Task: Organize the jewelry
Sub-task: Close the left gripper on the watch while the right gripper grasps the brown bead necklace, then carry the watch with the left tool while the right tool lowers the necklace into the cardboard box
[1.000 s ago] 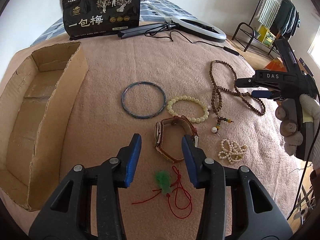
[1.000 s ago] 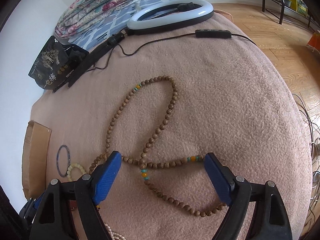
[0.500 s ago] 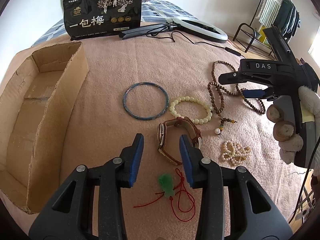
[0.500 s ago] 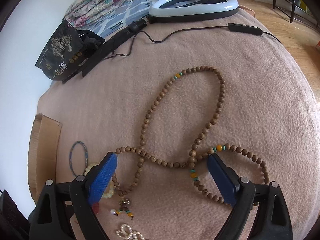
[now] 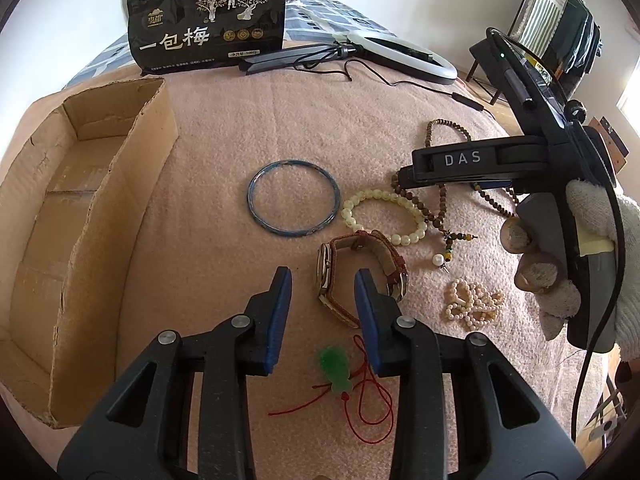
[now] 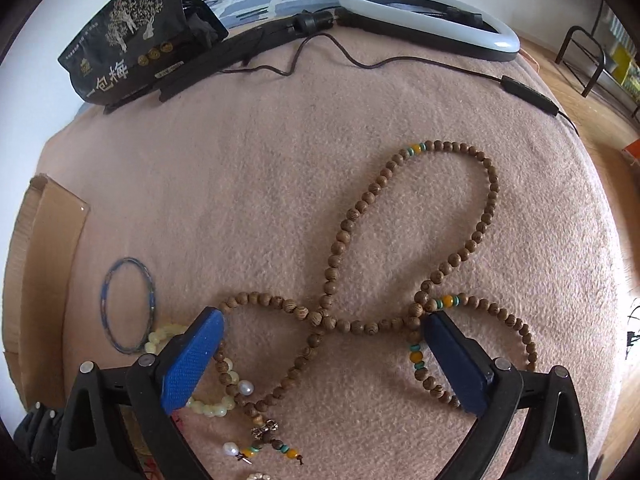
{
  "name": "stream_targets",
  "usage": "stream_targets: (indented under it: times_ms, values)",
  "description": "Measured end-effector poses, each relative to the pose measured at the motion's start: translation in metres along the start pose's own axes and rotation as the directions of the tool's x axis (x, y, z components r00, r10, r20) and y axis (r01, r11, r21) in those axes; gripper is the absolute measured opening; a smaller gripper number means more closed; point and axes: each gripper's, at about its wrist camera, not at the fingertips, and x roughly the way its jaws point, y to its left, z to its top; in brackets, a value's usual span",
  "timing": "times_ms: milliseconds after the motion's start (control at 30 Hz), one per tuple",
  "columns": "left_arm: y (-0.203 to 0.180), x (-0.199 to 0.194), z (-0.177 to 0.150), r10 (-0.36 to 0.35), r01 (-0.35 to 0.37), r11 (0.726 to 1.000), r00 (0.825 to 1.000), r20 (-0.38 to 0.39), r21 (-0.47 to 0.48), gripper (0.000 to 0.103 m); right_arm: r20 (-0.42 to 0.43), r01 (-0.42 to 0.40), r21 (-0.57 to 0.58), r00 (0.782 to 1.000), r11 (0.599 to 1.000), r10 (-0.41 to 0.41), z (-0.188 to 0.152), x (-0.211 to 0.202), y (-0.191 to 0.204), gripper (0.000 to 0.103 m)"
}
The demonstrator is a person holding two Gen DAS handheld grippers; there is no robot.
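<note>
Only leftward: watch [image 5: 360, 276], pendant [image 5: 336, 368], pearls [image 5: 472, 306]

black clamp arms; blue fingers [image 5: 280, 312]; white glove [image 5: 592, 216]

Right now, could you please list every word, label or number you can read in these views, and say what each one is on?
"一包梅": large white characters on the black snack bag, also visible in the right wrist view.
"DAS": white letters on the upper arm of the right gripper.
The small logo, the top line and the label strip on the bag are too small to read.
No other text is visible.
</note>
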Motion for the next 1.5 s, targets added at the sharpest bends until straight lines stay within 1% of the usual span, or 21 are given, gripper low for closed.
stream_targets:
  times_ms: [33,67,133,200,233,300,333,400,433,500,533,567,667,733,767,933,1100,1367,1500]
  values:
    - [0.001,0.0,0.0,0.0,0.0,1.0,1.0,-0.001,-0.001,0.03,-0.005,0.022,-0.005,1.0,1.0,-0.022,0.0,0.002,0.0,0.1]
    - [0.001,0.0,0.0,0.0,0.0,1.0,1.0,-0.002,-0.002,0.03,-0.014,0.046,-0.009,0.999,0.999,-0.046,0.0,0.003,-0.002,0.096]
    - [0.002,0.0,0.0,0.001,-0.001,1.0,1.0,0.0,0.0,0.03,-0.011,0.053,-0.013,0.999,0.998,-0.053,0.0,0.002,-0.007,0.092]
    - [0.002,0.001,0.0,0.002,-0.002,1.0,1.0,-0.002,0.003,0.03,-0.008,0.054,-0.021,0.998,0.998,-0.055,-0.001,-0.001,-0.012,0.079]
    - [0.002,0.002,0.0,0.003,-0.003,1.0,1.0,-0.005,0.003,0.03,-0.005,0.059,-0.03,0.998,0.998,-0.059,-0.002,-0.003,-0.014,0.076]
    - [0.002,0.004,0.001,0.004,-0.004,1.0,1.0,-0.014,0.004,0.03,0.0,0.063,-0.045,0.998,0.997,-0.063,-0.004,-0.006,-0.019,0.061]
    - [0.001,0.005,0.001,0.008,-0.008,1.0,1.0,-0.018,0.001,0.03,0.005,0.066,-0.049,0.998,0.997,-0.066,-0.006,-0.006,-0.021,0.057]
    - [0.003,0.009,0.002,0.01,-0.01,1.0,1.0,-0.027,-0.008,0.03,0.008,0.073,-0.053,0.997,0.996,-0.073,-0.007,-0.009,-0.026,0.038]
    - [0.003,0.012,0.002,0.015,-0.015,1.0,0.999,-0.037,-0.013,0.03,0.009,0.075,-0.053,0.997,0.996,-0.074,-0.008,-0.01,-0.029,0.034]
    - [0.006,0.017,0.003,0.009,-0.01,1.0,0.999,-0.054,-0.027,0.03,0.007,0.073,-0.051,0.997,0.996,-0.072,-0.01,-0.014,-0.037,0.02]
    - [0.007,0.02,0.003,0.002,-0.004,0.999,0.998,-0.062,-0.037,0.03,0.007,0.071,-0.051,0.997,0.996,-0.071,-0.011,-0.016,-0.039,0.018]
    - [0.008,0.022,0.003,-0.005,0.002,0.999,0.998,-0.069,-0.045,0.03,0.009,0.07,-0.052,0.998,0.996,-0.07,-0.011,-0.016,-0.041,0.013]
    - [0.009,0.029,0.005,-0.026,0.022,0.998,0.996,-0.083,-0.055,0.029,0.018,0.062,-0.047,0.998,0.997,-0.061,-0.015,-0.02,-0.045,0.011]
    - [0.009,0.033,0.006,-0.03,0.026,0.998,0.996,-0.086,-0.054,0.018,0.026,0.06,-0.047,0.998,0.997,-0.058,-0.016,-0.021,-0.045,0.011]
    - [0.01,0.034,0.006,-0.033,0.028,0.998,0.996,-0.086,-0.057,0.01,0.029,0.058,-0.047,0.998,0.997,-0.057,-0.017,-0.022,-0.045,0.011]
    - [0.008,0.031,0.008,-0.026,0.022,0.998,0.997,-0.074,-0.054,0.01,0.047,0.046,-0.039,0.998,0.998,-0.044,-0.019,-0.026,-0.047,0.011]
    - [0.006,0.017,0.008,-0.024,0.021,0.998,0.999,-0.045,-0.056,0.01,0.077,0.024,-0.023,0.997,0.999,-0.022,-0.025,-0.043,-0.052,0.011]
    - [0.002,-0.023,0.011,-0.031,0.032,0.998,0.999,0.027,-0.049,0.01,0.153,-0.021,0.018,0.988,1.0,0.018,-0.03,-0.087,-0.062,0.011]
    - [0.0,-0.046,0.011,-0.031,0.034,0.999,0.997,0.067,-0.043,0.01,0.192,-0.037,0.021,0.981,0.999,0.032,-0.033,-0.113,-0.061,0.011]
